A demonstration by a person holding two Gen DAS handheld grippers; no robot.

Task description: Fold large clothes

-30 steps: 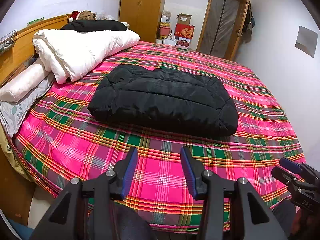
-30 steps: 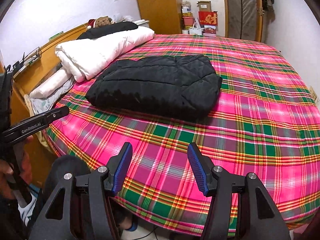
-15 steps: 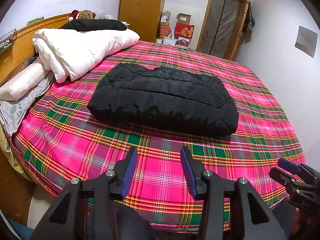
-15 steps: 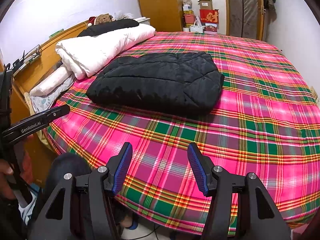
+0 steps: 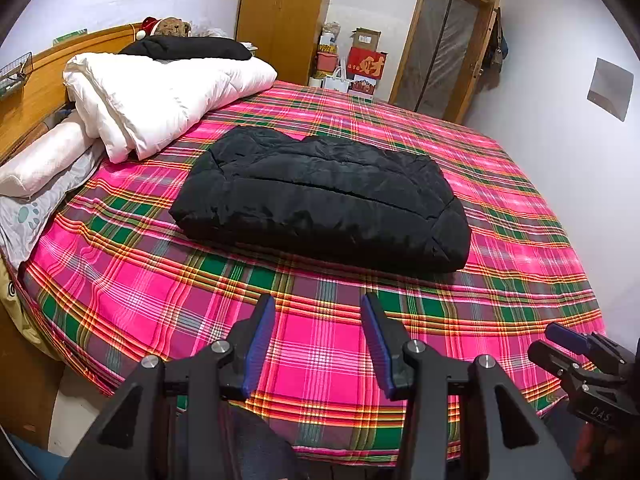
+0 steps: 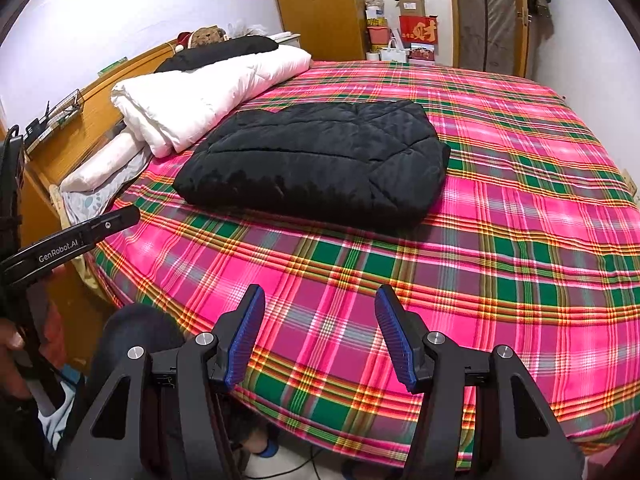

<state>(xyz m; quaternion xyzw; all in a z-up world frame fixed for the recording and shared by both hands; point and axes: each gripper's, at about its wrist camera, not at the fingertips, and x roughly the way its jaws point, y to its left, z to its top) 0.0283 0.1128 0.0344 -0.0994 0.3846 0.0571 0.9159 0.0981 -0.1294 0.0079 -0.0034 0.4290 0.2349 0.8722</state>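
Note:
A black quilted jacket (image 5: 320, 196) lies folded into a thick rectangle in the middle of the plaid bed; it also shows in the right wrist view (image 6: 320, 156). My left gripper (image 5: 318, 312) is open and empty, held back over the bed's near edge, well short of the jacket. My right gripper (image 6: 320, 304) is open and empty, also over the near edge. The right gripper shows at the lower right of the left wrist view (image 5: 576, 344). The left gripper shows at the left of the right wrist view (image 6: 120, 216).
The bed (image 5: 140, 288) has a pink and green plaid sheet. A rolled white duvet (image 5: 160, 92), a pillow (image 5: 40, 160) and a black garment (image 5: 188, 46) lie by the wooden headboard. A wardrobe (image 5: 280, 12), boxes (image 5: 366, 66) and a door (image 5: 440, 48) stand behind.
Both grippers have drifted slightly; in the right wrist view the jacket sits a little higher and farther. Nothing was grasped and the jacket has not moved.

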